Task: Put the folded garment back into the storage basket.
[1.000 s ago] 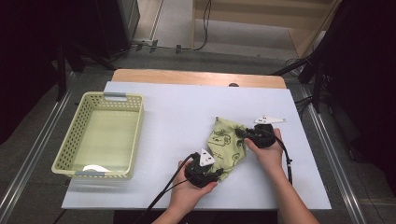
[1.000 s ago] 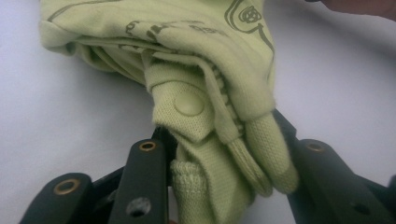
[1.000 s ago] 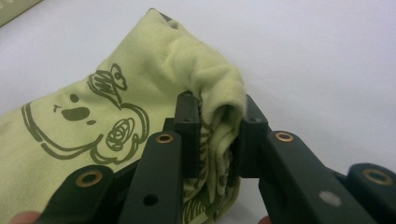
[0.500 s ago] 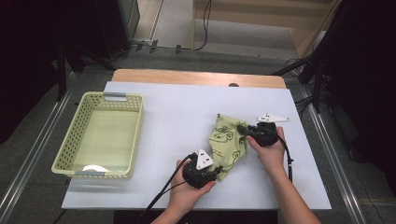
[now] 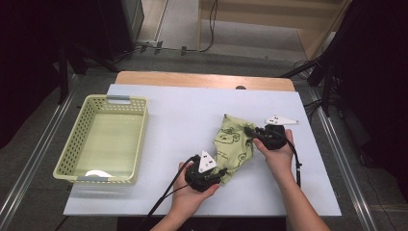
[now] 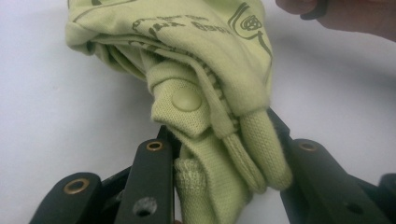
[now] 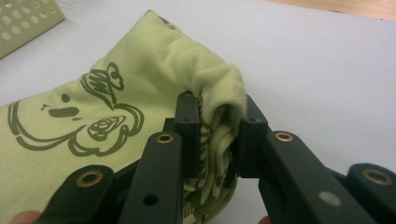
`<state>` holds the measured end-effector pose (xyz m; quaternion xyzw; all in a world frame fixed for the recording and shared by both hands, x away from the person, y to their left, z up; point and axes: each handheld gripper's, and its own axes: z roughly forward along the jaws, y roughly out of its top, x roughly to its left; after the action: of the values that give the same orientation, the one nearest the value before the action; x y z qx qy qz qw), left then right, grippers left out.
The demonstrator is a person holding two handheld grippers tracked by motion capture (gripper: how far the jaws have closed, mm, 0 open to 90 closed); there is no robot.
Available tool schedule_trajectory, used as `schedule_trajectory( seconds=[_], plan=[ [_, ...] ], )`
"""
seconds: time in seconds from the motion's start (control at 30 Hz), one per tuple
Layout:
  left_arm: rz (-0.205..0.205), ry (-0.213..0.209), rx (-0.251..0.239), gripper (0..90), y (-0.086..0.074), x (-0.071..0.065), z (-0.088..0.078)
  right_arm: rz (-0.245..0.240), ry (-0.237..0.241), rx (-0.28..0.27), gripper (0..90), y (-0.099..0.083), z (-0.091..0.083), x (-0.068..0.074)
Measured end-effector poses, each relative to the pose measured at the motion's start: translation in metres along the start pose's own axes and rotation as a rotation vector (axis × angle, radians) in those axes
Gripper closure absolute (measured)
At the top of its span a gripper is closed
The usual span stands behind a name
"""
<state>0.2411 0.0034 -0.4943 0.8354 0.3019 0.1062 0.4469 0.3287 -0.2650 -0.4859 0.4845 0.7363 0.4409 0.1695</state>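
A pale green garment with a dark cartoon print lies bunched on the white table top, stretched between my two grippers. My left gripper is at its near end. In the left gripper view, the left gripper is shut on the garment at its ribbed hem, beside a snap button. My right gripper holds the far right edge. In the right gripper view, the right gripper is shut on a thick fold of the garment.
A yellow-green plastic basket stands at the left of the table with something small and white in its near end. The table's wooden far edge shows beyond the white top. Dark stands and cables surround the table.
The right gripper has shifted very slightly to the right with the garment's edge. The left gripper has stayed where it was, still gripping the hem.
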Motion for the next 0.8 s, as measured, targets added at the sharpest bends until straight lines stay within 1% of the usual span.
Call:
schedule_trajectory(
  seconds=[0.07,0.17,0.37,0.4,0.5,0.57,0.63,0.8],
  plan=[
    [0.005,-0.002,-0.006,64.8,0.001,0.001,-0.002,-0.003,0.000,-0.005,73.0,0.002,0.000,0.001],
    [-0.001,-0.003,-0.023,64.8,0.002,0.003,-0.004,-0.004,-0.002,-0.014,73.0,0.005,-0.001,0.003],
    [0.003,0.003,-0.046,64.9,0.005,0.006,-0.011,-0.015,-0.001,-0.025,73.0,0.013,-0.001,0.007],
    [0.005,0.006,-0.051,64.9,0.006,0.006,-0.012,-0.010,0.002,-0.024,73.1,0.014,-0.001,0.008],
    [0.005,0.010,-0.063,64.9,0.008,0.008,-0.017,-0.022,0.002,-0.033,73.0,0.018,0.000,0.010],
    [0.004,0.013,-0.068,65.0,0.009,0.010,-0.020,-0.016,0.001,-0.032,73.1,0.021,0.000,0.012],
    [-0.003,0.015,-0.075,64.9,0.010,0.011,-0.022,-0.024,0.004,-0.033,73.0,0.023,0.002,0.014],
    [-0.002,0.028,-0.084,64.9,0.010,0.016,-0.028,-0.031,0.010,-0.037,73.0,0.031,0.005,0.020]
  ],
)
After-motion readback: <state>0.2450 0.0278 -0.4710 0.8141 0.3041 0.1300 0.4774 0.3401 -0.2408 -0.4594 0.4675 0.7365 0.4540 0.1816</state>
